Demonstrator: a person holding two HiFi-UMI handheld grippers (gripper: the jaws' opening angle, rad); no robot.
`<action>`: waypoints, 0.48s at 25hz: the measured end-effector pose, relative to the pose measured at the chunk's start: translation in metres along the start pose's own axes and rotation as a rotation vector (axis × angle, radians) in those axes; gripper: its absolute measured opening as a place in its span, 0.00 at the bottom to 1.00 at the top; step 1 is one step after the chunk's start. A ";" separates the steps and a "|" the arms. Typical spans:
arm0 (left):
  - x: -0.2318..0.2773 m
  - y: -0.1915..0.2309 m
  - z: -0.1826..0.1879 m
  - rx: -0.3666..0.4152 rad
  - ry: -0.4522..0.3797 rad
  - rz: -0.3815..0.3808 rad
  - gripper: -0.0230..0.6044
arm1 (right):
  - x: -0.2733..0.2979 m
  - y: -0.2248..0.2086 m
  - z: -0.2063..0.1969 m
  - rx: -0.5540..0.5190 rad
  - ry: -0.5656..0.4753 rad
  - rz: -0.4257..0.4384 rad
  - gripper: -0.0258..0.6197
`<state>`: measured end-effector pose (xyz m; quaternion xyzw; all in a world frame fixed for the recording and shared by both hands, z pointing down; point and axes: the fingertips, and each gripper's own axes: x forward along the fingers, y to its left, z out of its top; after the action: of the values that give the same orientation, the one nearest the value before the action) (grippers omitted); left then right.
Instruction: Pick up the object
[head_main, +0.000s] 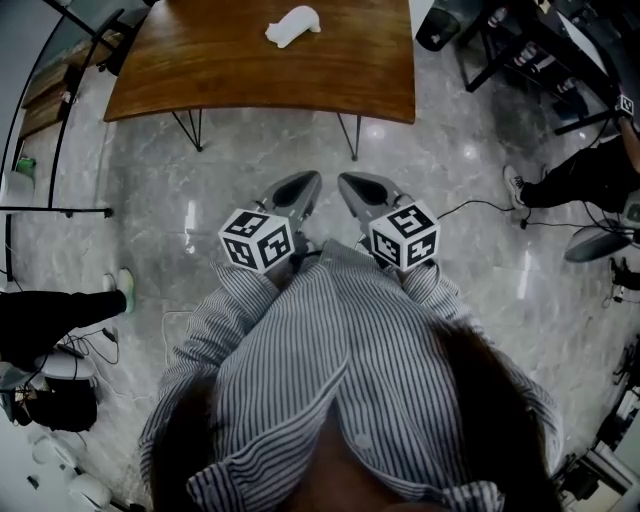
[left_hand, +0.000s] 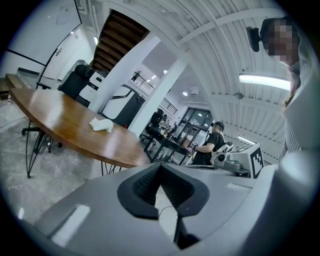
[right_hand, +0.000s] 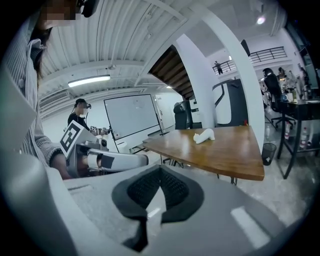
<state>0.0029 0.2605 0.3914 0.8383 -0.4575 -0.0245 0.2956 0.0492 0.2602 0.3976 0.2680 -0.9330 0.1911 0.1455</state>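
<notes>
A small white object lies on the far part of a wooden table; it also shows in the left gripper view and the right gripper view. Both grippers are held close to the person's chest, well short of the table. My left gripper has its jaws together with nothing between them, and its tips meet in its own view. My right gripper is likewise shut and empty. The two grippers point side by side toward the table.
The table stands on thin metal legs over a glossy marble floor. Other people's legs show at the left and right. Chairs and desks stand at the back right, and cables lie on the floor.
</notes>
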 end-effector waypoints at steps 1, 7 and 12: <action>0.002 -0.001 0.000 0.001 -0.001 -0.002 0.04 | -0.001 -0.002 0.001 0.001 -0.010 -0.004 0.04; 0.011 -0.007 -0.011 -0.027 -0.001 -0.004 0.04 | -0.014 -0.016 0.002 0.029 -0.047 -0.002 0.04; 0.030 -0.008 -0.014 -0.040 0.012 -0.018 0.04 | -0.015 -0.033 -0.002 0.052 -0.048 0.000 0.04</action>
<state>0.0304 0.2472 0.4055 0.8366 -0.4474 -0.0311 0.3147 0.0802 0.2415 0.4035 0.2762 -0.9309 0.2089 0.1161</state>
